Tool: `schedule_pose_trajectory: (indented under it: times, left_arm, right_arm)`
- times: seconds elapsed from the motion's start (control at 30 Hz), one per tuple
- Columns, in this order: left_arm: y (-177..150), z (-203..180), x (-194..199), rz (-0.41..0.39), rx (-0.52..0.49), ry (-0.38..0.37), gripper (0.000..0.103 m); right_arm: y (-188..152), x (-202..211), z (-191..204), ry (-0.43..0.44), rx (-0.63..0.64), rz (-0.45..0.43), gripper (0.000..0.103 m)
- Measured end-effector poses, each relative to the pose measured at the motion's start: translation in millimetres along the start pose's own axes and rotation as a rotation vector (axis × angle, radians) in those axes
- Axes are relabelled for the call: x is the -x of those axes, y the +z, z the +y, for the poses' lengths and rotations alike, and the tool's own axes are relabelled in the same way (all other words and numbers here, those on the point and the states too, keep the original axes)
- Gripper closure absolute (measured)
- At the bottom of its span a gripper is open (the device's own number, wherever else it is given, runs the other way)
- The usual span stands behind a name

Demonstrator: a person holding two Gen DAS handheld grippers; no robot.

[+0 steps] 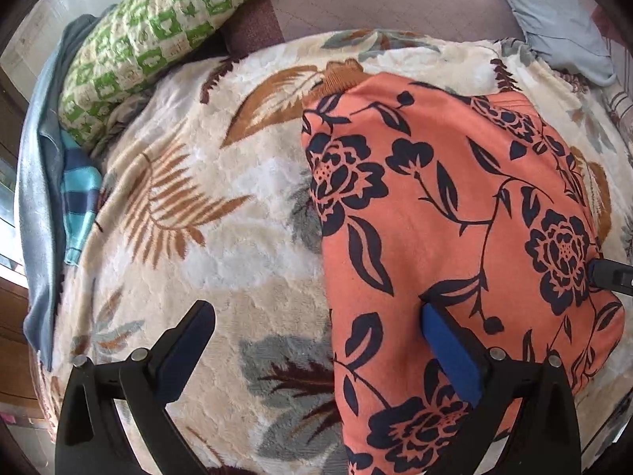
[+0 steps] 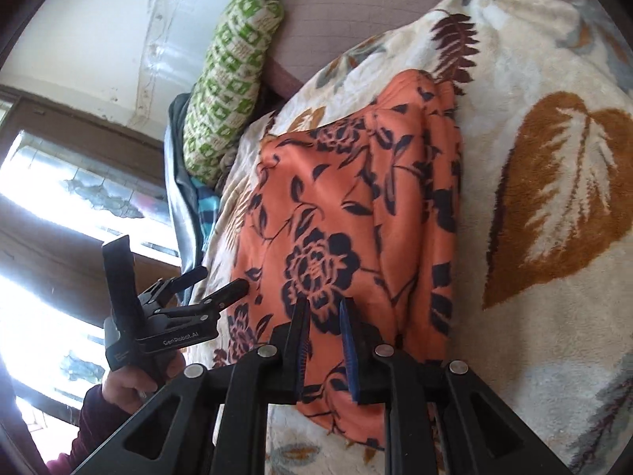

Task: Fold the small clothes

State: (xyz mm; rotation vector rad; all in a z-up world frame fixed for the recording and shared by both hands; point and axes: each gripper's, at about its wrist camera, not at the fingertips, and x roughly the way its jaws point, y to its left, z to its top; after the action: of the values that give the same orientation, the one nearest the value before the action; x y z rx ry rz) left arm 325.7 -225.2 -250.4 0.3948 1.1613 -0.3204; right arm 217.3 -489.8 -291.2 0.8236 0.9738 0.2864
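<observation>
An orange garment with dark blue flowers (image 1: 455, 217) lies folded and flat on a cream leaf-print blanket (image 1: 205, 245). My left gripper (image 1: 316, 306) hangs over the garment's left edge, jaws wide open. Its blue-padded finger (image 1: 447, 348) is above the cloth and the other finger is above bare blanket. From the right wrist view, the left gripper (image 2: 220, 280) stands open beside the garment (image 2: 336, 206), held by a hand (image 2: 130, 388). My right gripper (image 2: 324, 308) points at the garment's near part, jaws a narrow gap apart with no fold between them. Its tip (image 1: 609, 275) shows at the garment's right side.
A green and white checked pillow (image 1: 158, 31) lies at the blanket's far left, with a grey-blue cloth (image 1: 39, 182) and a teal striped cloth (image 1: 79, 198) beside it. A grey pillow (image 1: 554, 12) sits at the far right. A bright window (image 2: 51, 206) is beyond the bed.
</observation>
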Motion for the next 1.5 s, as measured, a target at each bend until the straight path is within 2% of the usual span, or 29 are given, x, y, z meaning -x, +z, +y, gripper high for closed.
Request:
schedule_pose_trajectory:
  times: [0.07,0.13,0.3,0.43,0.53,0.63,0.9,1.13,1.3,1.5]
  left_arm:
    - [0,3,-2,0.005,0.03,-0.02,0.0]
    - [1,2,0,-0.001,0.017,-0.01,0.0]
    - [7,-3,13,-0.05,0.017,-0.017,0.0]
    - [14,-5,14,-0.081,0.047,0.0,0.0]
    - [13,-8,-2,-0.044,0.037,0.019,0.0]
    - [8,-7,-4,-0.055,0.065,0.005,0.0]
    - [1,-27,16,-0.122,-0.066,0.137,0.0]
    - [-6,-24,11,-0.141,-0.076,0.132,0.0]
    - [-6,-26,15,-0.147,-0.067,0.144,0.0]
    - [-10,-25,24,-0.179,-0.063,0.173,0.0]
  right_arm:
    - [3,-4,-5,0.018,-0.018,0.008,0.086]
    - [4,-1,-1,0.021,0.002,0.001,0.086]
    - [7,10,1,0.056,-0.001,-0.056,0.085]
    - [7,8,4,0.031,-0.007,-0.081,0.085]
    - [7,1,0,0.01,-0.033,-0.067,0.084]
    - [6,0,-3,0.005,-0.026,-0.061,0.085]
    - [6,11,5,0.039,-0.005,-0.121,0.084]
    - [5,-9,4,-0.017,-0.006,-0.057,0.084]
    - [5,-4,7,-0.017,0.01,-0.069,0.084]
    - [5,8,17,0.003,0.041,-0.124,0.083]
